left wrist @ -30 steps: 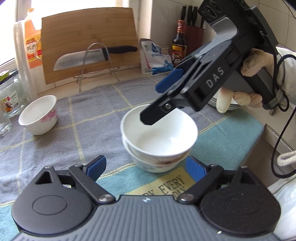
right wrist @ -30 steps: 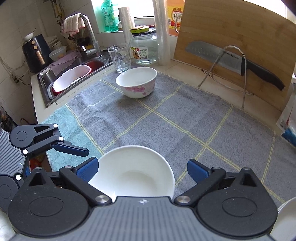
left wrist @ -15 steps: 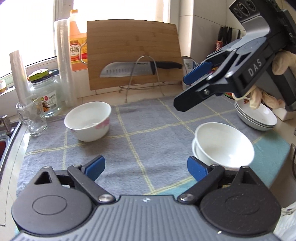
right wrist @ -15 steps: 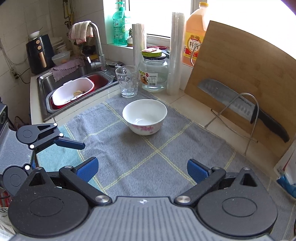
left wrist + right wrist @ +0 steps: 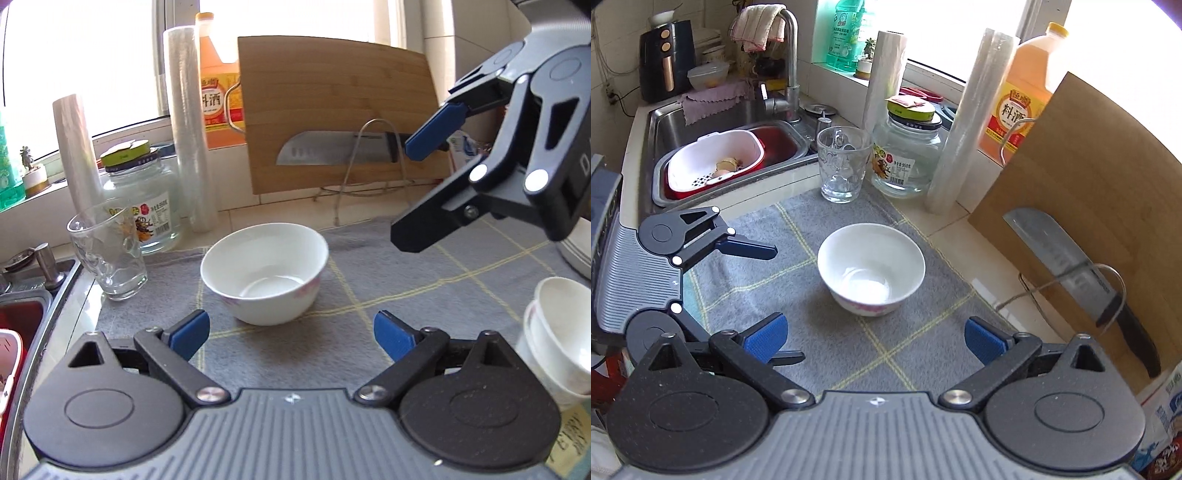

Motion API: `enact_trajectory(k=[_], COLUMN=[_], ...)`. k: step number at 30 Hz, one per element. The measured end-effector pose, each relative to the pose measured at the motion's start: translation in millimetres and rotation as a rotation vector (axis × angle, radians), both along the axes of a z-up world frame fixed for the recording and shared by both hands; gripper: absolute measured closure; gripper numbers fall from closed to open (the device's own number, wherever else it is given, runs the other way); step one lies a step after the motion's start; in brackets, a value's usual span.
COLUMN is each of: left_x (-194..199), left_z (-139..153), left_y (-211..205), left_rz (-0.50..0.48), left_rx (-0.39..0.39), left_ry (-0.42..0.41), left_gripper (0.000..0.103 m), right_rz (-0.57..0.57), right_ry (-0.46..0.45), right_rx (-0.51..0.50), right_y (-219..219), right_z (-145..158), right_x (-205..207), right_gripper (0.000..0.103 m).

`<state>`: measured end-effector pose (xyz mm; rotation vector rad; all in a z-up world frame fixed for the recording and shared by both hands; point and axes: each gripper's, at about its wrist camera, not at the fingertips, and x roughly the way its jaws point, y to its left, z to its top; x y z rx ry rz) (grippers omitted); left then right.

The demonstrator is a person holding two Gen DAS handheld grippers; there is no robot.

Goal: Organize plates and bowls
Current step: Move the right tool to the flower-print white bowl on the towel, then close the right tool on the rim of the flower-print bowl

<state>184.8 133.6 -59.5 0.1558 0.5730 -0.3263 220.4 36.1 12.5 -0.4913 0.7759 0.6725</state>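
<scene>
Looking down both wrist cams, the same white bowl (image 5: 265, 274) sits upright on the grey towel (image 5: 388, 280), a bit ahead of each gripper and touching neither. The left gripper (image 5: 291, 332) has its jaws spread wide with only towel between them, and the right gripper (image 5: 875, 338) is spread too, nothing between its pads.

Only the left cam catches the stack (image 5: 559, 336) of two white bowls at its right edge, well apart from the lone bowl. It also shows the right gripper from the side, up in the air over the towel's far right part.

Only the right cam shows the sink (image 5: 738, 110) with a white strainer (image 5: 714, 160) sitting in a red basin, the tap with a cloth draped over it, and a black appliance in the corner. The left gripper pokes in from that cam's left edge, jaws apart.

Both cams get the glass (image 5: 844, 164) and jar (image 5: 907, 155) just past the towel's end, two plastic rolls, an orange bottle, and a cutting board (image 5: 340, 110) leaning on the wall with a knife (image 5: 332, 153) on a wire stand in front of it. Tiled walls, bright window behind.
</scene>
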Motion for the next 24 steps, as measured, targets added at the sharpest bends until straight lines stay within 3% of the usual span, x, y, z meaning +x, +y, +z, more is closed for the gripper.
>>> enact_trajectory(k=[15, 24], left_x=[44.7, 53.7], left_z=[-21.5, -23.1], left_y=[6.6, 6.2], left_rz=[0.051, 0.028], left_rx=[-0.022, -0.038], left_ry=[0.032, 0.026], left_gripper=[0.008, 0.010], right_rz=[-0.021, -0.068], right_ry=[0.153, 0.234], right_rx=[0.076, 0.120], right_y=[29.7, 31.5], right_z=[-42.6, -59.8], right_x=[78.5, 115.6], right_gripper=[0.001, 0.019])
